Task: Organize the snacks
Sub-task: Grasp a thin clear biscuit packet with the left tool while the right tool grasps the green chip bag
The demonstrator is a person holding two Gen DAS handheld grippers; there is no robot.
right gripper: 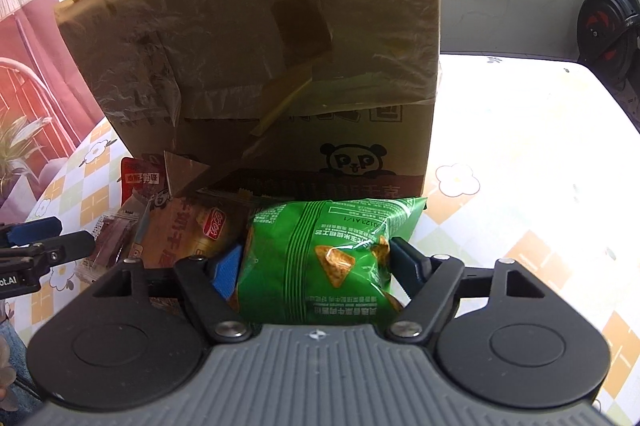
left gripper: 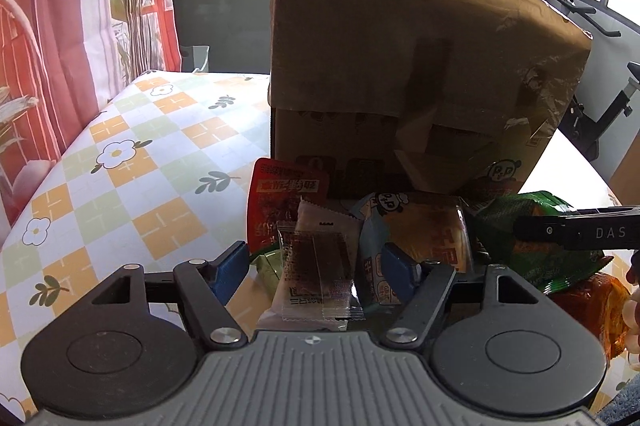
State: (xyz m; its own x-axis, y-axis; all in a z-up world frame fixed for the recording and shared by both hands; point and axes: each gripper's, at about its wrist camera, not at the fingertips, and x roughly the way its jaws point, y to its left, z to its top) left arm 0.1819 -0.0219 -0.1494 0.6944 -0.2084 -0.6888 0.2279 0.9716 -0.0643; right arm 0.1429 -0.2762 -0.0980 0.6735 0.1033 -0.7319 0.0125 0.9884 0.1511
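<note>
Straddling the green chip bag [right gripper: 320,258] with my right tool [right gripper: 320,266], pads apparently touching it, I keep my left tool [left gripper: 316,266] wide around a clear wrapped snack [left gripper: 316,274] on the tabletop [left gripper: 120,165].

I note a brown cardboard box [right gripper: 256,45] bearing a black panda print; a green chip bag [right gripper: 320,262] with orange triangles; a red packet [left gripper: 280,201]; a tablecloth [left gripper: 132,161] checked orange, green and white, with flowers.
</note>
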